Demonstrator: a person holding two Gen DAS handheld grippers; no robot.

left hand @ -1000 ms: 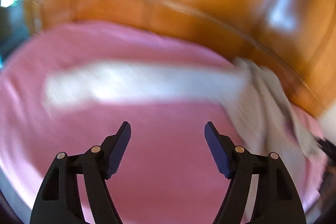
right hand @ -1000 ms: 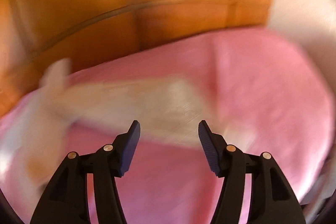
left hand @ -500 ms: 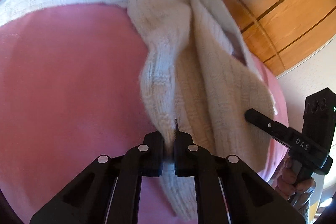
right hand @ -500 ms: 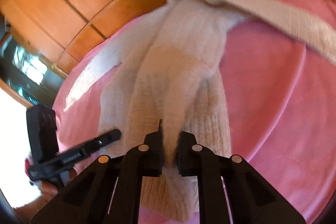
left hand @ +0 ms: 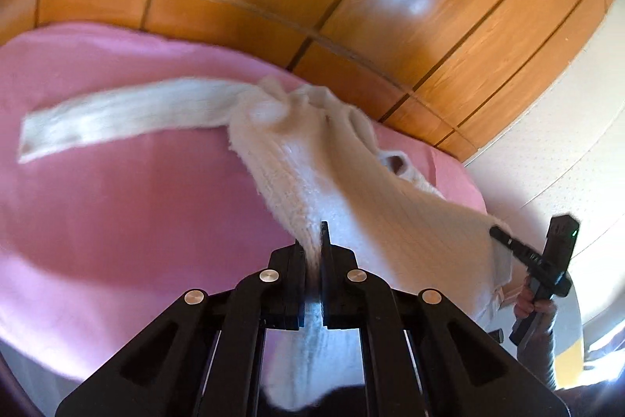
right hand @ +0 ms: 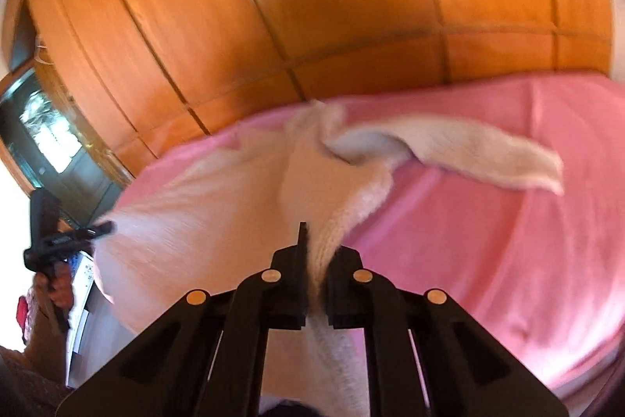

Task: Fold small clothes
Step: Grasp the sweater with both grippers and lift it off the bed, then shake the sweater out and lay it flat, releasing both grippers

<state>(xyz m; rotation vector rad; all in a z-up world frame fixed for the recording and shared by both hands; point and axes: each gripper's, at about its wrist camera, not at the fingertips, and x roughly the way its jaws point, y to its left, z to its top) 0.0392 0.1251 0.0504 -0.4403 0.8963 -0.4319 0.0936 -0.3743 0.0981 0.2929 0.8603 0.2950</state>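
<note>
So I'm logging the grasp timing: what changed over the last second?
A second ago both claws hung open above the flat sweater. Half a second ago each had shut on its lower edge. Now the left claw and the right claw have lifted the cream sweater toward the camera, and one sleeve swings. The pink blanket stayed put.

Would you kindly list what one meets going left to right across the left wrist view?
Long cream knitted sleeve → left tongs clamping the cream knitted sweater → right tongs at its far hem.
</note>
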